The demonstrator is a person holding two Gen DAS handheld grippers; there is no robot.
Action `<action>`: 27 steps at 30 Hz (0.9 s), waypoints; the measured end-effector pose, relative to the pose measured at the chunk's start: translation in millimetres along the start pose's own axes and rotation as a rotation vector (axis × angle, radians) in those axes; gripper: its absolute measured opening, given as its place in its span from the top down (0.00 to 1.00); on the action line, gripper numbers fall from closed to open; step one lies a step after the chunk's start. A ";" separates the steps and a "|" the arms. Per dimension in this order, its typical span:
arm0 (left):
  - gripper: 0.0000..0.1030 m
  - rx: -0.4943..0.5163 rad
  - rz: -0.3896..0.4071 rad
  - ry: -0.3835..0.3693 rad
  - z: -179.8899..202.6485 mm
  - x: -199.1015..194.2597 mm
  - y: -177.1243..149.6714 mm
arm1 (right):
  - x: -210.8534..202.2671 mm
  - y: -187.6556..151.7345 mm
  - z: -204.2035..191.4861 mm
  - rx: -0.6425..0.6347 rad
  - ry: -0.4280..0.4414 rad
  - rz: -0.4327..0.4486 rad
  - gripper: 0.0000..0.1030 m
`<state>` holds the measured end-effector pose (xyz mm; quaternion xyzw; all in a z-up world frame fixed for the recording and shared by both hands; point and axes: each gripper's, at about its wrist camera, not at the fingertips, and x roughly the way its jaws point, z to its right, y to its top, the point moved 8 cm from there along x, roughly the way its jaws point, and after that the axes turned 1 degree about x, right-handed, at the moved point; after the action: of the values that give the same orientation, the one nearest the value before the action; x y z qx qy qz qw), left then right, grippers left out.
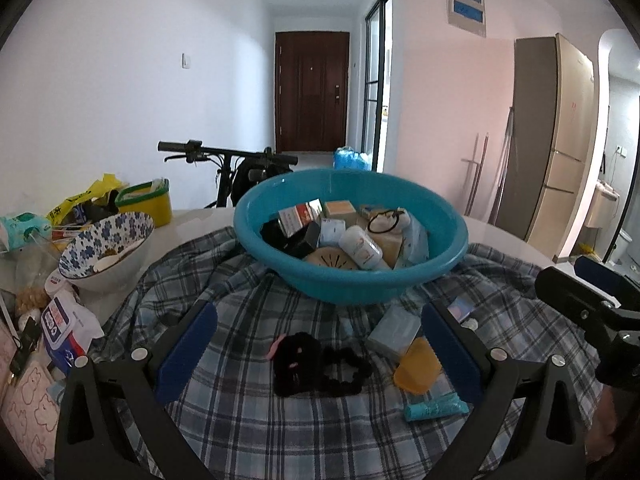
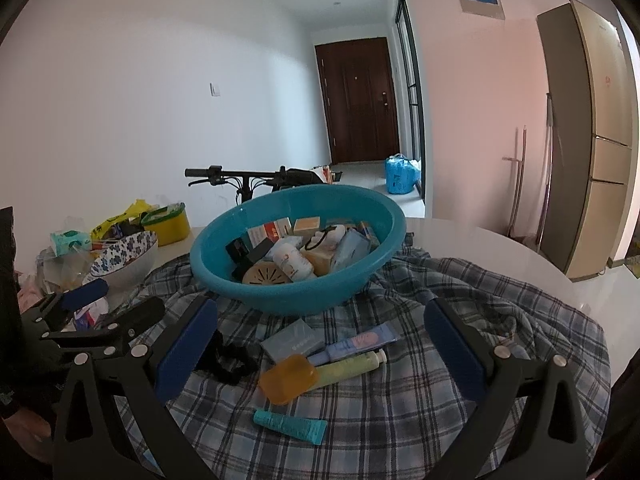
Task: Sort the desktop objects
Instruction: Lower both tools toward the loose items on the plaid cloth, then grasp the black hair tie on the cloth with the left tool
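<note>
A teal basin (image 1: 448,256) (image 2: 224,280) holding several boxes and bottles sits on a plaid cloth (image 1: 260,420) (image 2: 380,432). In front of it lie black hair ties (image 1: 316,364) (image 2: 230,362), an orange soap case (image 1: 418,366) (image 2: 288,378), a grey-blue box (image 1: 394,332) (image 2: 293,340), a teal tube (image 1: 436,407) (image 2: 290,426) and two more tubes (image 2: 352,354). My left gripper (image 1: 320,344) hangs open over the hair ties, holding nothing. My right gripper (image 2: 320,346) is open above the soap case and tubes; it also shows at the right edge of the left wrist view, as the right gripper's body (image 1: 588,312).
A floral bowl (image 1: 106,248) (image 2: 124,258), a yellow tub (image 1: 146,202) (image 2: 168,220), tissue packs (image 1: 66,330) and bags crowd the table's left side. A bicycle handlebar (image 1: 224,152) stands behind the table. Bare white tabletop (image 2: 500,248) lies to the far right.
</note>
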<state>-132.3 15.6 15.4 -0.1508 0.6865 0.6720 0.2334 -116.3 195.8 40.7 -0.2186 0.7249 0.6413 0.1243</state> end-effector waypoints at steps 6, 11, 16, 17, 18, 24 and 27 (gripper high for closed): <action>0.00 -0.004 -0.054 0.010 -3.1 16.5 -15.6 | 9.2 -8.3 1.0 0.010 0.005 -0.034 0.00; 0.00 -0.008 -0.085 0.017 -5.6 24.8 -24.6 | 17.1 -15.8 5.0 0.030 0.004 -0.064 0.00; 0.00 -0.003 -0.118 0.021 -6.2 32.1 -34.3 | 27.2 -28.6 8.0 0.039 -0.008 -0.102 0.00; 0.00 -0.003 -0.124 0.020 -6.1 33.2 -36.0 | 29.2 -31.4 8.8 0.039 -0.012 -0.110 0.00; 0.00 -0.003 -0.130 0.020 -6.1 34.7 -37.7 | 31.2 -34.0 9.0 0.039 -0.015 -0.117 0.00; 0.00 -0.009 -0.169 0.014 -7.2 43.0 -48.9 | 43.8 -49.6 14.1 0.066 -0.006 -0.163 0.00; 0.00 -0.010 -0.191 0.020 -9.4 46.2 -56.4 | 48.8 -57.3 17.3 0.080 -0.004 -0.183 0.00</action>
<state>-143.1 8.3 -56.9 -0.2234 0.6680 0.6484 0.2888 -133.3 200.5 -34.5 -0.2775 0.7266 0.5982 0.1927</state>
